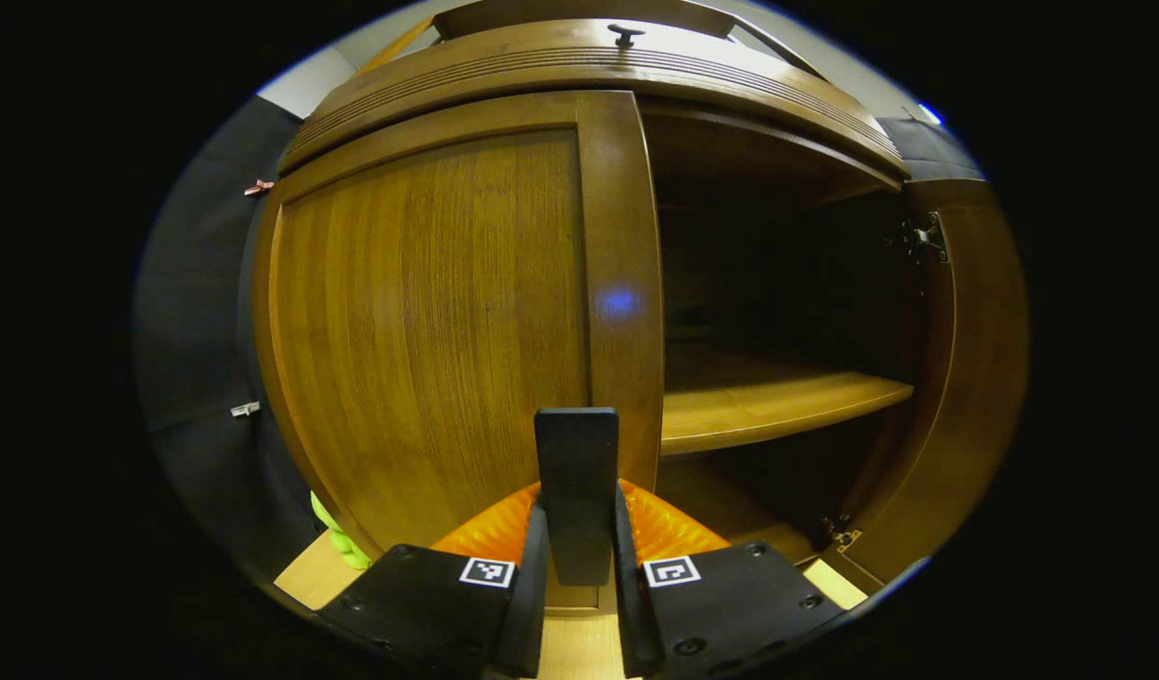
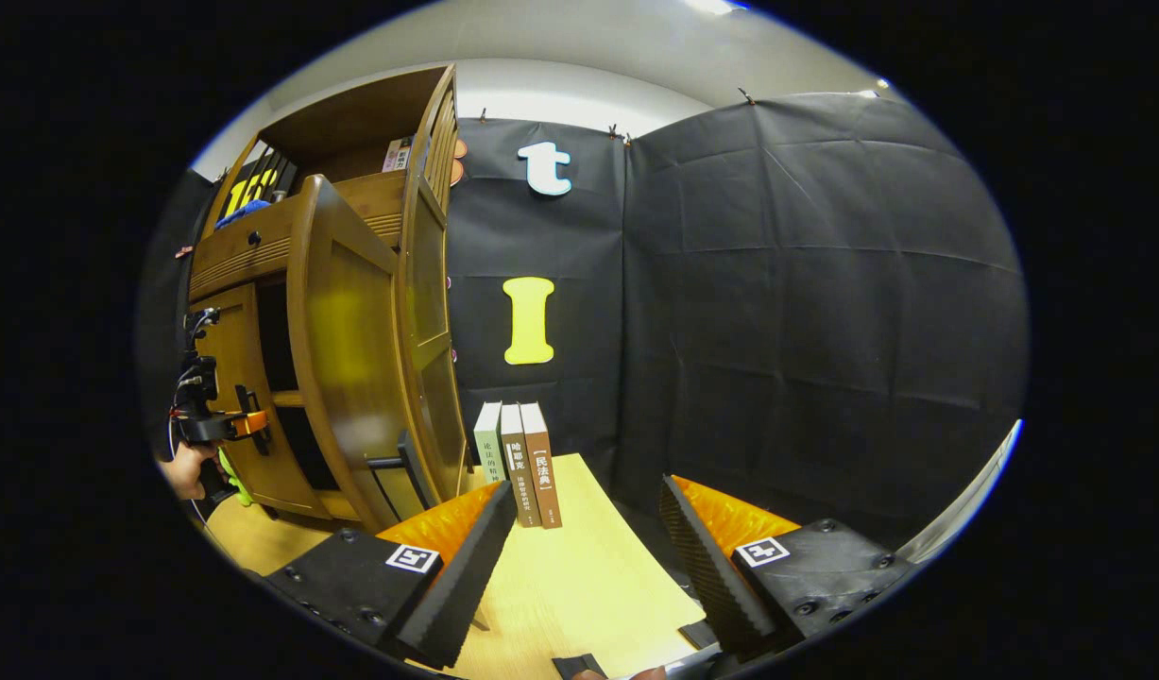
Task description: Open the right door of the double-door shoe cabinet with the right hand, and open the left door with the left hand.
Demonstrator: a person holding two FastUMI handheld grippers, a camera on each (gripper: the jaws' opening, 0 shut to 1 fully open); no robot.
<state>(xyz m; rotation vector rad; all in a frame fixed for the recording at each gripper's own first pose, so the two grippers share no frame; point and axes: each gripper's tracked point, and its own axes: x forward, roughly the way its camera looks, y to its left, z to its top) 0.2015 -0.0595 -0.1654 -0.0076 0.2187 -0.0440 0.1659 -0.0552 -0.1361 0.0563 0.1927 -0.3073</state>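
while clamped, left hand-held gripper (image 1: 579, 529) grips handle (image 1: 576, 491).

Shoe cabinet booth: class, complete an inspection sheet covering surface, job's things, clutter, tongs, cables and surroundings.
Surface: pale wooden board beneath the right tongs.
Job's things: right door swung open; left door shut; inner shelf visible.
Clutter: three books upright beside the cabinet.
Tongs: left tongs shut on the handle; right tongs open, holding nothing.
Cables: thin wires on the left tongs' body.
Surroundings: black cloth wall.
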